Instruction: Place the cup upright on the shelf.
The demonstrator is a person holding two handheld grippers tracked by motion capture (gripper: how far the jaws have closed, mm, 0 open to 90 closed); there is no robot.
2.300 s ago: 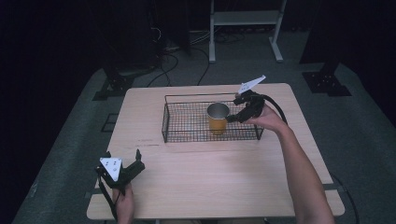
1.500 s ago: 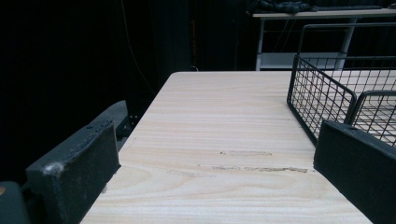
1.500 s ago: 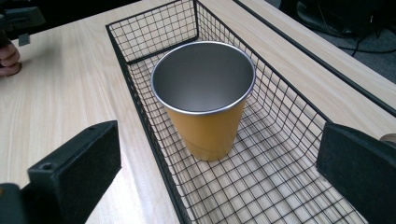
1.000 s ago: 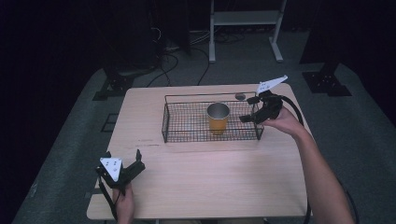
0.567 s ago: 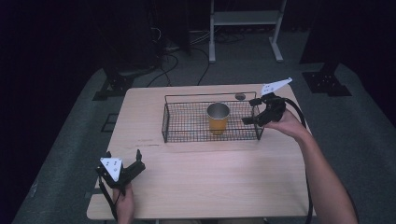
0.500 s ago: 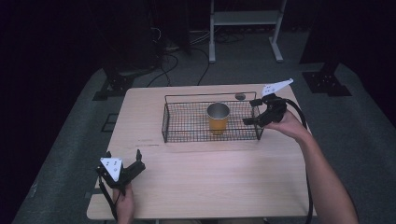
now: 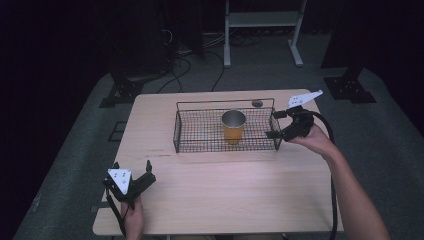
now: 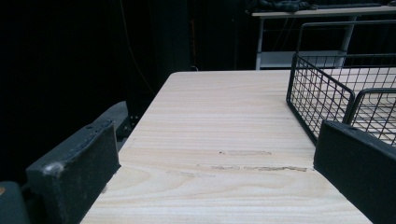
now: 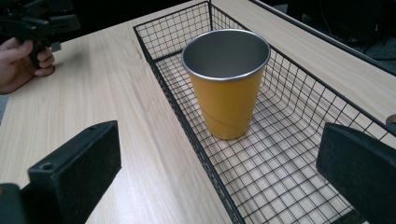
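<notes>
Stands upright mid-basket: a yellow cup (image 9: 227, 79) with a bare metal rim, likely light, rigid and a little slick, best pinched across the lip or wall. Hemmed in by the wire basket (image 7: 190, 131), whose near wall blocks any low approach. Right gripper (image 7: 281, 125) at the basket's end, jaws wide, empty; left gripper (image 7: 134, 176) well apart near the table (image 7: 225, 185) corner, likewise spread and empty.

Your counter (image 7: 210, 175) is pale, matt wood with visible grain. The basket (image 9: 280, 182) is thin black wire mesh. The cup (image 9: 227, 100) shows a brushed metal inside, smooth yellow-orange outside.
</notes>
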